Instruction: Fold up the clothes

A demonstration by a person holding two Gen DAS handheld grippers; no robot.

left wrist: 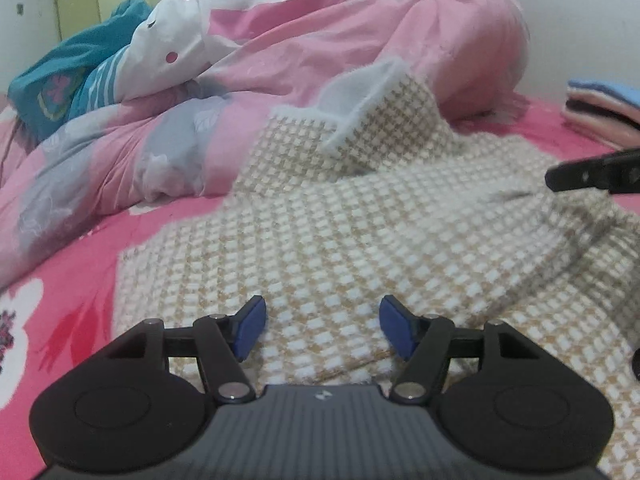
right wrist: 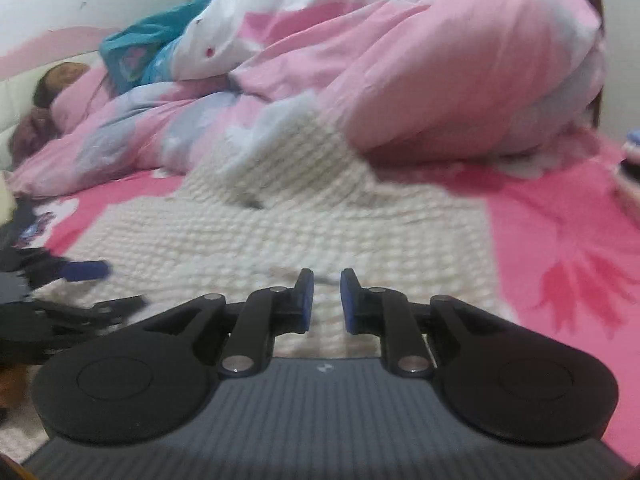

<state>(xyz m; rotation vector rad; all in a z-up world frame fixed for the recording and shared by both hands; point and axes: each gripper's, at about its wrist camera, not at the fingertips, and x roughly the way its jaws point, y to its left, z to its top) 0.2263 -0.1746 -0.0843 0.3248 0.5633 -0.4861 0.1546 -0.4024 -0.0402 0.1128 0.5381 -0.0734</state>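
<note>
A beige-and-white checked knit garment [left wrist: 360,220] with a white fuzzy collar [left wrist: 360,92] lies spread on the pink floral sheet [left wrist: 60,300]. My left gripper [left wrist: 322,304] hovers over its near part, open, with nothing between the blue pads. In the right wrist view the same garment [right wrist: 280,216] looks blurred. My right gripper [right wrist: 327,280] is over its near edge with its blue pads a narrow gap apart and no cloth pinched. One black finger of the right gripper [left wrist: 588,172] shows at the right edge of the left view. A blue pad of the left gripper [right wrist: 86,270] shows at the left of the right view.
A bunched pink, white and grey duvet [left wrist: 320,40] fills the back of the bed, its bulk touching the garment's collar end. A teal garment [left wrist: 60,76] lies at the far left. A folded stack of clothes [left wrist: 600,112] sits at the right. Bare pink sheet [right wrist: 560,260] lies right of the garment.
</note>
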